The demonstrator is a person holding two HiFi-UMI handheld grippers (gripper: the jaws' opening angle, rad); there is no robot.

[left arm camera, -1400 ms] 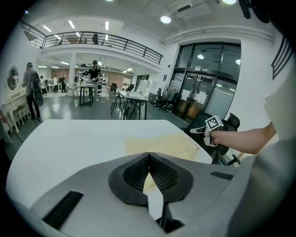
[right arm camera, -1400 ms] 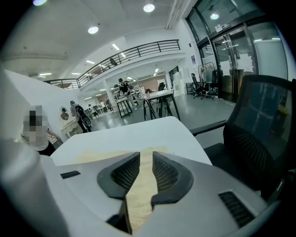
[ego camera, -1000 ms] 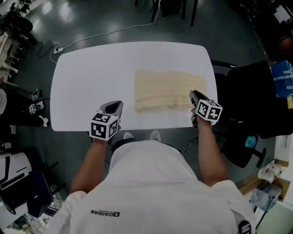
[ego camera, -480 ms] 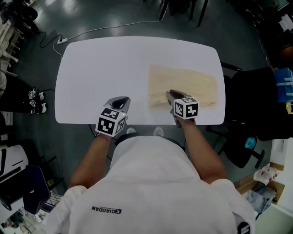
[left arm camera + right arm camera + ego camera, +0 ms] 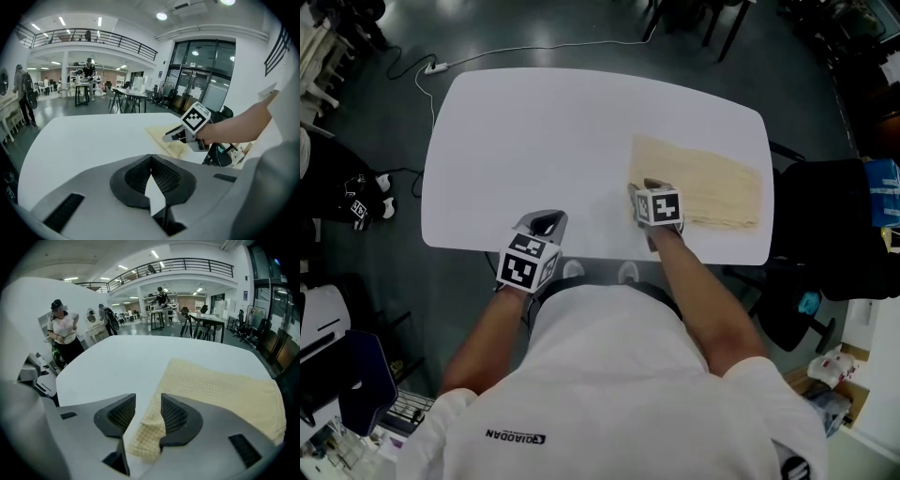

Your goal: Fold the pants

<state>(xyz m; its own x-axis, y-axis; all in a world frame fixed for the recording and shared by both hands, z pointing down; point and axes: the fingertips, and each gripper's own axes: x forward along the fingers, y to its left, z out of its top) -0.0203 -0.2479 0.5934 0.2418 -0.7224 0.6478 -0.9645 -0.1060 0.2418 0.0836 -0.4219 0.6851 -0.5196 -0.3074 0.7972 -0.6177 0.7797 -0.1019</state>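
Table (image 5: 534,141): folded pants (image 5: 712,187).
Right tool (image 5: 147,406): jaws just opened, pants' corner between.
Left tool (image 5: 151,161): closed, empty.
Risk: we snag that corner withdrawing.

Legible print, one item: "QUADAN", seen upside down, small dark letters on the back of the person's white shirt (image 5: 581,394), behind the left gripper (image 5: 546,223). Nothing else readable.

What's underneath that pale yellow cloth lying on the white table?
The pants lie flat on the white table, which shows bare all around them. Anything beneath them or between their folded layers is covered, so I cannot tell.
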